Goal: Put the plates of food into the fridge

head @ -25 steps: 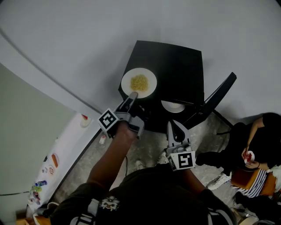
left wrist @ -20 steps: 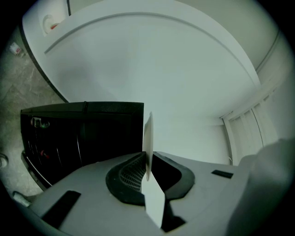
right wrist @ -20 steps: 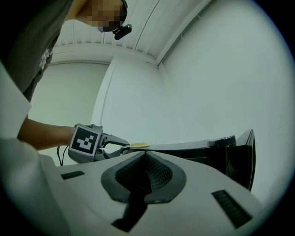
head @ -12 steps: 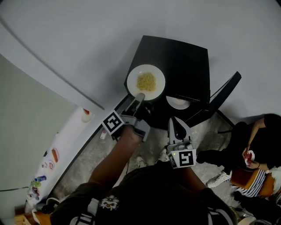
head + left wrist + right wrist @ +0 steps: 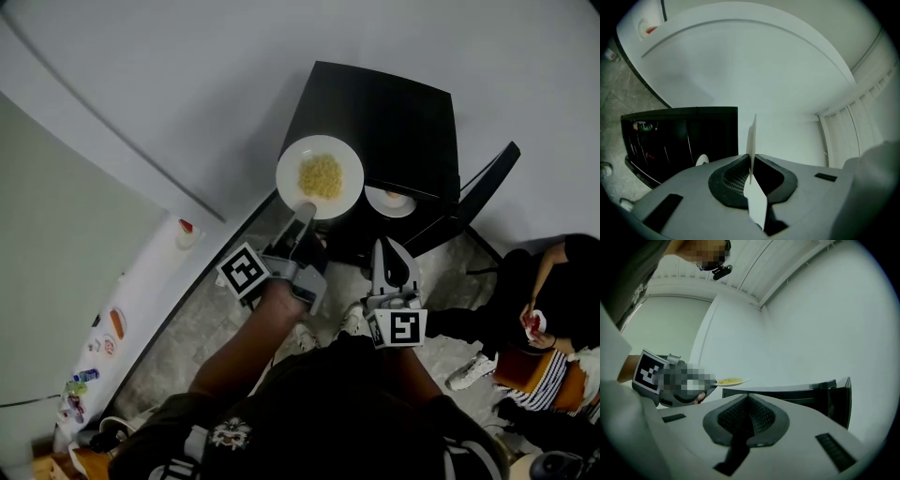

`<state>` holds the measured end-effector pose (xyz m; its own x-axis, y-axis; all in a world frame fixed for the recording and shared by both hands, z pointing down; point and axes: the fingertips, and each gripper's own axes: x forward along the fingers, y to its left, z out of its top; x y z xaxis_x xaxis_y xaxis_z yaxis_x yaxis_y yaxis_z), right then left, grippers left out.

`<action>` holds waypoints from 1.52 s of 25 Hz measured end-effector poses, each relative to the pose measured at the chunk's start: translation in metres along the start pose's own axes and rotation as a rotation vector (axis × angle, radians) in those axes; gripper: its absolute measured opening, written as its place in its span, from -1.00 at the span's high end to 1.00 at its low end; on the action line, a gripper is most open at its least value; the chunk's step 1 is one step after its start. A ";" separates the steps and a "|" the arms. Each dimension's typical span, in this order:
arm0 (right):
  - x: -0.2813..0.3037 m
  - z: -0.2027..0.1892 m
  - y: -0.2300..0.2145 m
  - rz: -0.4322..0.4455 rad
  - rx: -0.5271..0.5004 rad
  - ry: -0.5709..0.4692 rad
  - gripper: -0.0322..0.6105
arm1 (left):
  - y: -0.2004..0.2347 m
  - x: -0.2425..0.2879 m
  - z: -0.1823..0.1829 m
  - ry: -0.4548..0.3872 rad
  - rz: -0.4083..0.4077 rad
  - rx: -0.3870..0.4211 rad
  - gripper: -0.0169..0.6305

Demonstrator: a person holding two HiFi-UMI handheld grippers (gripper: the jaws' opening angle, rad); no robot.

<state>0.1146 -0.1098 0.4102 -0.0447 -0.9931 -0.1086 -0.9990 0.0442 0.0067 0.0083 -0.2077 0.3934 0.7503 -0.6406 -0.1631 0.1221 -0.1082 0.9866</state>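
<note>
A white plate of yellow food (image 5: 320,176) hangs over the near left corner of the black table (image 5: 394,112). My left gripper (image 5: 305,210) is shut on its near rim; its jaws have just been closing on that rim. The left gripper view shows the rim edge-on (image 5: 752,136) between the pads of the left gripper (image 5: 751,161). From the right gripper view, the plate (image 5: 732,381) is a little above the tabletop (image 5: 797,391). A second, smaller plate (image 5: 392,200) lies on the table's near edge. My right gripper (image 5: 389,248) is shut and holds nothing, below that plate.
A black chair (image 5: 473,202) stands at the table's right. A person sits on the floor at lower right (image 5: 553,300). At the left is a white fridge (image 5: 112,319) with stickers, with a small red and white thing (image 5: 186,231) on its top.
The left gripper took hold of the plate's rim, and the plate has come off the tabletop toward the table's near left corner. The right gripper stays shut and almost still.
</note>
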 end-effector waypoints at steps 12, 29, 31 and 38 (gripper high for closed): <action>-0.029 -0.013 0.018 -0.038 -0.019 0.034 0.82 | 0.026 -0.052 -0.019 0.054 0.026 0.002 0.82; -0.043 -0.038 0.015 -0.042 -0.025 0.091 0.82 | 0.099 -0.064 -0.026 0.065 0.122 -0.042 0.82; -0.046 -0.040 0.015 -0.042 -0.016 0.102 0.82 | 0.102 -0.062 -0.025 0.058 0.127 -0.052 0.82; -0.068 -0.046 0.035 -0.018 0.040 0.158 0.82 | 0.105 -0.055 -0.019 0.048 0.137 -0.049 0.82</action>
<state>0.0829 -0.0456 0.4635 -0.0291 -0.9983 0.0495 -0.9991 0.0275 -0.0337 -0.0081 -0.1690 0.5057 0.7923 -0.6095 -0.0280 0.0475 0.0158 0.9987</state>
